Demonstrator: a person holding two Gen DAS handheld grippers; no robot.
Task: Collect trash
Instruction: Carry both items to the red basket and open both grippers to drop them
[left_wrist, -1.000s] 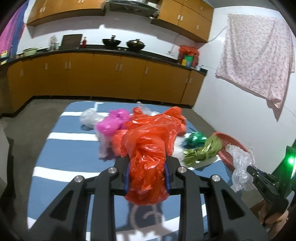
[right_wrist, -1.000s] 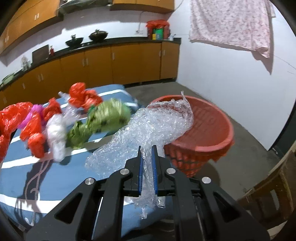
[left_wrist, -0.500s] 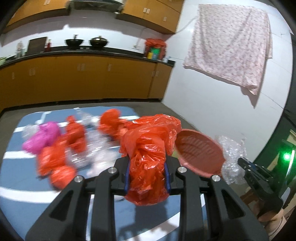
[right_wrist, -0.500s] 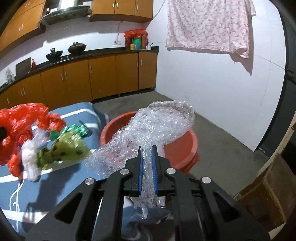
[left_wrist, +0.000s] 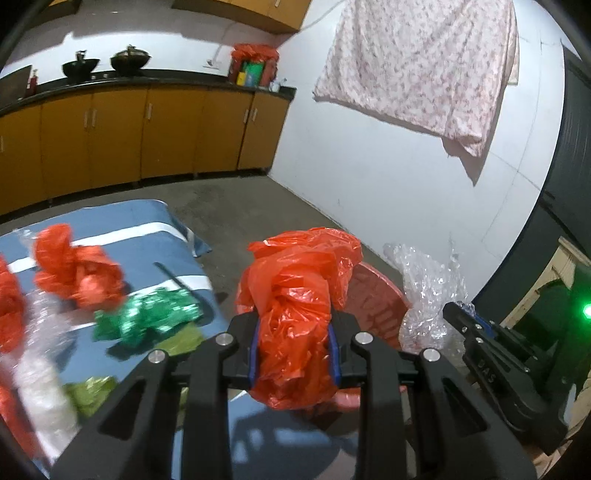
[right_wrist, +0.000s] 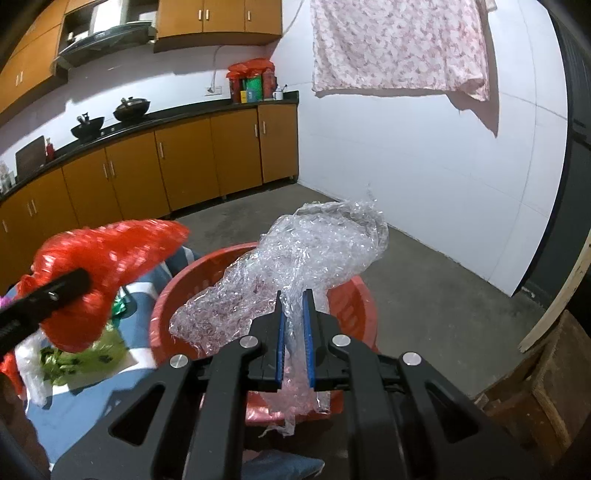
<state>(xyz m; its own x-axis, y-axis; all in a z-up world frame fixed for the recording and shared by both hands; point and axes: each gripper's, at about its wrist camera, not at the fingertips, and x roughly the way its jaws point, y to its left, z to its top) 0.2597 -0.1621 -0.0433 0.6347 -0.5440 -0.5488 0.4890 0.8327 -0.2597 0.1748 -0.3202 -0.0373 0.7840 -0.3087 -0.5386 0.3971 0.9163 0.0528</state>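
Observation:
My left gripper (left_wrist: 293, 347) is shut on a crumpled red plastic bag (left_wrist: 295, 295), held up beside the red basket (left_wrist: 373, 306). The bag also shows at the left of the right wrist view (right_wrist: 99, 266). My right gripper (right_wrist: 293, 321) is shut on a wad of clear bubble wrap (right_wrist: 295, 251), held over the red basket (right_wrist: 354, 299). The wrap and right gripper show at the right of the left wrist view (left_wrist: 428, 288).
A blue striped table (left_wrist: 122, 229) carries loose trash: a red bag (left_wrist: 77, 273), green foil (left_wrist: 147, 314), olive-green and clear wrappers (left_wrist: 40, 380). Brown cabinets (right_wrist: 184, 162) line the far wall. A wooden crate (right_wrist: 546, 384) stands at right.
Both grippers have swung right from the table toward the red basket, each still holding its trash. The bubble wrap now hangs over the basket.

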